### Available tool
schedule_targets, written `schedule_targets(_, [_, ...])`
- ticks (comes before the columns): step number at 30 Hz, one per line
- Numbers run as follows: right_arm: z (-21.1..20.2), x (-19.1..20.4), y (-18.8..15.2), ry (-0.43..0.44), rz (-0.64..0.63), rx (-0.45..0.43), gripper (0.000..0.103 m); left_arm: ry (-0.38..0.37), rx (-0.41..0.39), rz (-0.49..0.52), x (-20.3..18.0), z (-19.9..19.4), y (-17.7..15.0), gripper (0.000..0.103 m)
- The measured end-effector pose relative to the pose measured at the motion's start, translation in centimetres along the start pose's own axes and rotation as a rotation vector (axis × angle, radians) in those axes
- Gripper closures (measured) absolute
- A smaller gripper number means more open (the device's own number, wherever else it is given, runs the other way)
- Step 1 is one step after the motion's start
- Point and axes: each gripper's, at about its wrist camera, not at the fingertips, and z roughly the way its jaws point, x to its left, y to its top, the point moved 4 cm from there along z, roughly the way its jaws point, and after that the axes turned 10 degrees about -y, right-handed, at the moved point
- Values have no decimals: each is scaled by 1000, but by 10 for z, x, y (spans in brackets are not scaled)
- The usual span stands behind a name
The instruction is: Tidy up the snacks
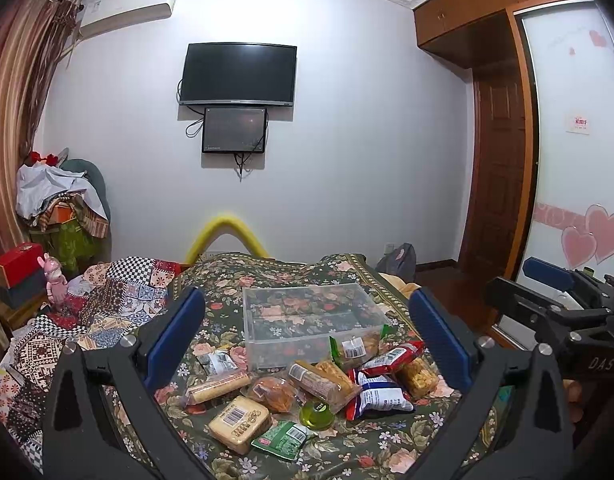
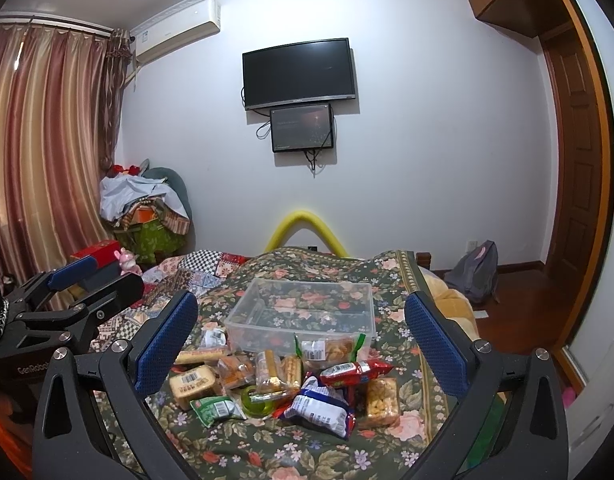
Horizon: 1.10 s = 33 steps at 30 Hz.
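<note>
A pile of wrapped snacks [image 1: 307, 388] lies on the floral bedspread [image 1: 367, 444], just in front of an empty clear plastic box [image 1: 311, 320]. The pile holds a yellow cake pack [image 1: 239, 424], a green packet [image 1: 283, 438], a blue-white bag [image 1: 381, 396] and a red packet [image 1: 391, 356]. My left gripper [image 1: 307, 336] is open and empty, held above the pile. My right gripper [image 2: 303, 340] is open and empty above the same snacks [image 2: 291, 380] and box [image 2: 303, 312]. Each gripper shows at the edge of the other's view.
A patchwork quilt [image 1: 107, 304] covers the bed's left side. A pink toy [image 1: 55, 280] and red box [image 1: 19, 260] stand at the left. A grey backpack [image 2: 475, 268] sits on the floor at the right, near the wardrobe door [image 1: 499, 168]. A TV [image 1: 239, 74] hangs on the far wall.
</note>
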Motion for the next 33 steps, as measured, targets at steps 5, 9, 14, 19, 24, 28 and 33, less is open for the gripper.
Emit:
schedule_targets(5, [-1,2,0,0,-9,-4,0,-1,-3,3,0,0,-1,0])
schedule_targets(9, [0,2,-1,9,-9,1,0,-3,4,3,0,1,-2,0])
schedule_targets(14, [6,-1,-5,22,-2,21,0,-8,9,-7,4,3,-5,0])
schedule_targets(19, [14,-6,-12,18,2,46,1,2,24,4,10,9,-11,4])
schedule_targets(24, [30,-15,-27,-4,-23,110,10,21,102,-5,30,26,-26,19])
schedule_targets(28, [46,-26,-46,-27,-42,179,14,56,176,-13,52,41,-44,26])
schedule_targets(33, [69,-44,-70,-62,-43,283,14,95,290,-63,90,67,-73,35])
